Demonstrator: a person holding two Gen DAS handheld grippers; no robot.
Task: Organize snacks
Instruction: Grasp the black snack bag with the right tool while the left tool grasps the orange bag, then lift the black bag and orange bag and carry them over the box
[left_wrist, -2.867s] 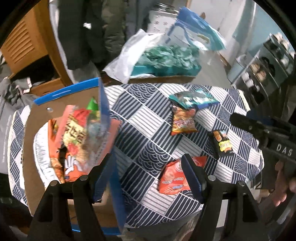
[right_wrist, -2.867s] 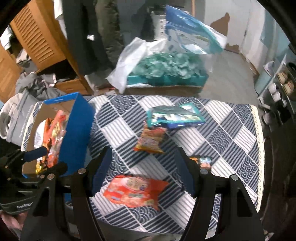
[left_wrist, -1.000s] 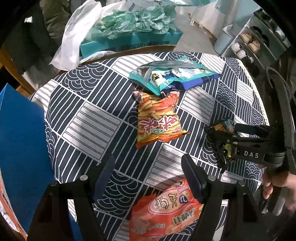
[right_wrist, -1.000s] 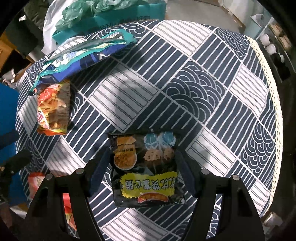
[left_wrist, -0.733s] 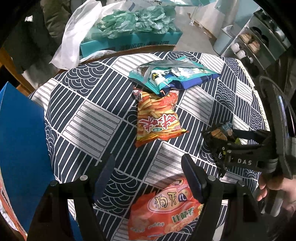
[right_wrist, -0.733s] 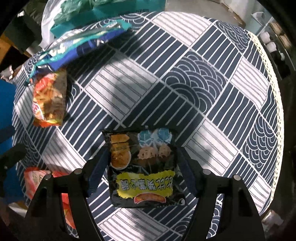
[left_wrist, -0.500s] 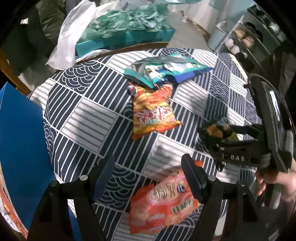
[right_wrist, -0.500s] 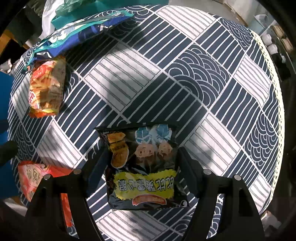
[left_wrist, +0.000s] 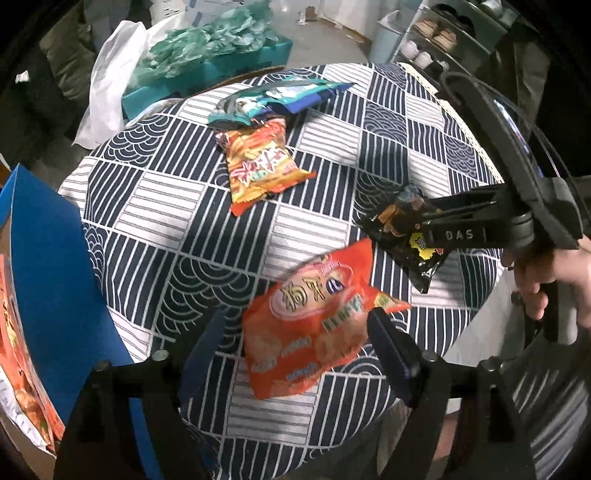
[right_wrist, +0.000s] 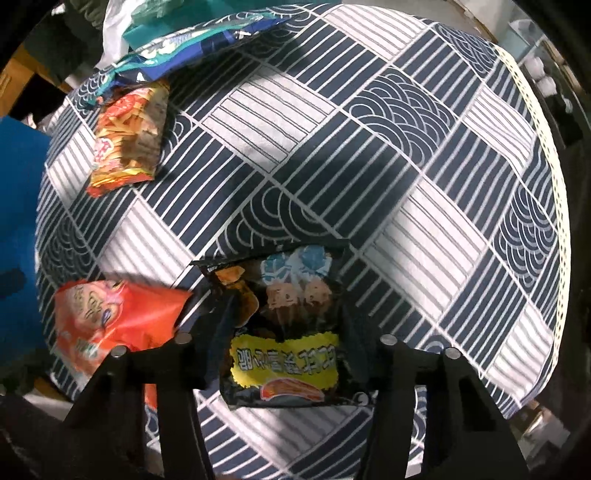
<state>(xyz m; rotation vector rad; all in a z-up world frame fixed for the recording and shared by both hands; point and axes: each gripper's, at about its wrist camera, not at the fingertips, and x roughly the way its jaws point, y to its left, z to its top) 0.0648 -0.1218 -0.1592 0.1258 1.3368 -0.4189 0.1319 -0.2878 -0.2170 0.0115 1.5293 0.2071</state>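
Right gripper (right_wrist: 282, 332) fingers clamp black snack packet (right_wrist: 284, 332); left gripper (left_wrist: 295, 332) fingers spread, straddling orange packet (left_wrist: 310, 321).

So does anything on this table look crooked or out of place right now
Yes. The black snack packet with the yellow label is crumpled, tilted off the patterned tablecloth in the right gripper. The orange-red snack bag sits askew between the left gripper's open fingers. No spills.

Left gripper (left_wrist: 295, 334) spread wide; right gripper (right_wrist: 280, 325) clamped.
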